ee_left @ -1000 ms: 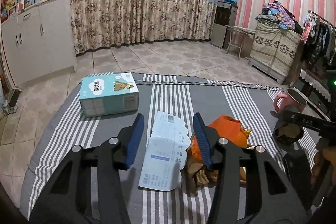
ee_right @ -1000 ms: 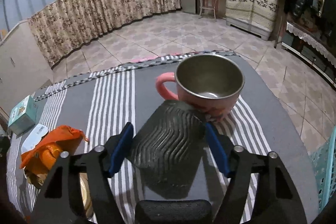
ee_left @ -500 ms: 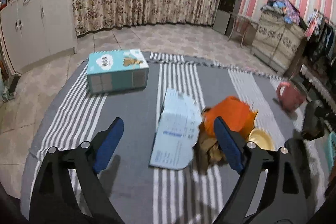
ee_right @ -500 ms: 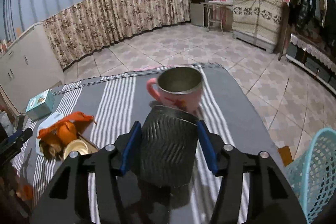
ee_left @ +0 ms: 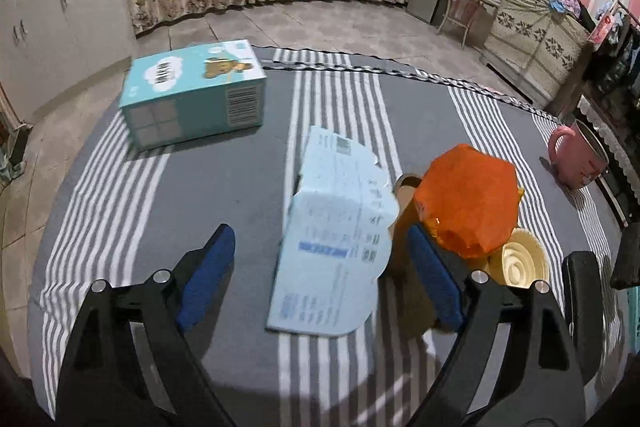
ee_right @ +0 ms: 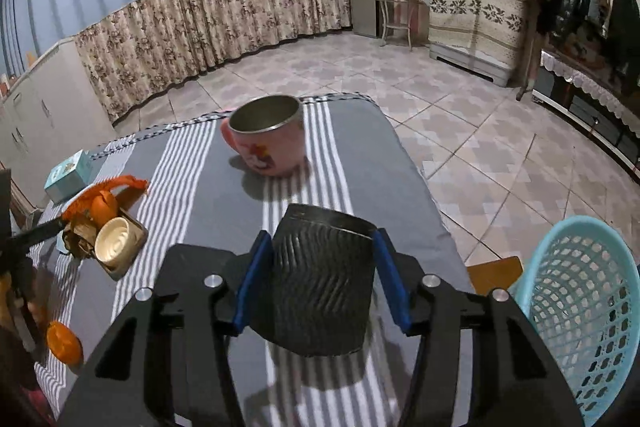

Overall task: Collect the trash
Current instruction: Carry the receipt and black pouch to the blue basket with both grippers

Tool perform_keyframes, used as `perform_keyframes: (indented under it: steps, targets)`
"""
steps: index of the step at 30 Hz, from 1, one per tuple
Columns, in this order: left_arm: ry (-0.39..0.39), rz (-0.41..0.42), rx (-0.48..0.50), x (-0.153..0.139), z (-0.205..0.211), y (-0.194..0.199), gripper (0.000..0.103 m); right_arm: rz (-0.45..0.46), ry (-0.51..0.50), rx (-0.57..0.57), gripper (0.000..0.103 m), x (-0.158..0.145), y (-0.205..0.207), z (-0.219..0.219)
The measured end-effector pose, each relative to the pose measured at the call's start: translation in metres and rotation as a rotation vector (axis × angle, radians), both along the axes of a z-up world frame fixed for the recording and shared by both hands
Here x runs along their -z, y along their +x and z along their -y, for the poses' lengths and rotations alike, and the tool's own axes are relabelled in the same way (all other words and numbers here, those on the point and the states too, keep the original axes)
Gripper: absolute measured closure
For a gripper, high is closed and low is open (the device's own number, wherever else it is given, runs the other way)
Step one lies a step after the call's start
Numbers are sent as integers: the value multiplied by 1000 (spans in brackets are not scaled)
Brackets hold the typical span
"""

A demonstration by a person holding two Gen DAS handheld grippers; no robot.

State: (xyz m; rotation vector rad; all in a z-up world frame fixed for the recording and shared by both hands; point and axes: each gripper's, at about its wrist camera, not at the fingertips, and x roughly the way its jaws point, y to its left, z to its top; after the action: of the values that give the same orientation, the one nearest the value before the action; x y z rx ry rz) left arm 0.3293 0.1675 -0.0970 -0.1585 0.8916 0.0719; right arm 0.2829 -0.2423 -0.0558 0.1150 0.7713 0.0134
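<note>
My right gripper (ee_right: 320, 277) is shut on a black ribbed paper cup (ee_right: 320, 283), held above the striped table near its right edge. A teal mesh trash basket (ee_right: 576, 311) stands on the floor just to the right. My left gripper (ee_left: 316, 275) is open and empty, its jaws wide on either side of a light blue empty wrapper (ee_left: 336, 239). Right of the wrapper lie an orange plastic bag (ee_left: 468, 203), brown scraps and a cream round lid (ee_left: 520, 263). The lid (ee_right: 114, 241) and the bag (ee_right: 100, 201) also show in the right wrist view.
A teal tissue box (ee_left: 192, 93) sits at the table's far left. A pink mug (ee_right: 268, 139) with a steel lining stands beyond the black cup. An orange fruit (ee_right: 64, 343) lies at the near left. The table (ee_left: 224, 195) has a grey striped cloth.
My left gripper has opened wide and pulled back from the wrapper. My right gripper has lifted the black cup and carried it back from the mug toward the basket.
</note>
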Motion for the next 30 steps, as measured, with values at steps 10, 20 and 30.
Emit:
perform_keyframes:
  steps: [10, 20, 30]
  targets:
    - [0, -44, 53, 8, 13, 18, 51, -5, -4, -4, 51, 2, -18, 5]
    - [123, 124, -17, -47, 14, -25, 51, 39, 9, 20, 51, -6, -42, 31]
    - [115, 325, 27, -110, 78, -73, 51, 129, 7, 165, 51, -26, -89, 109]
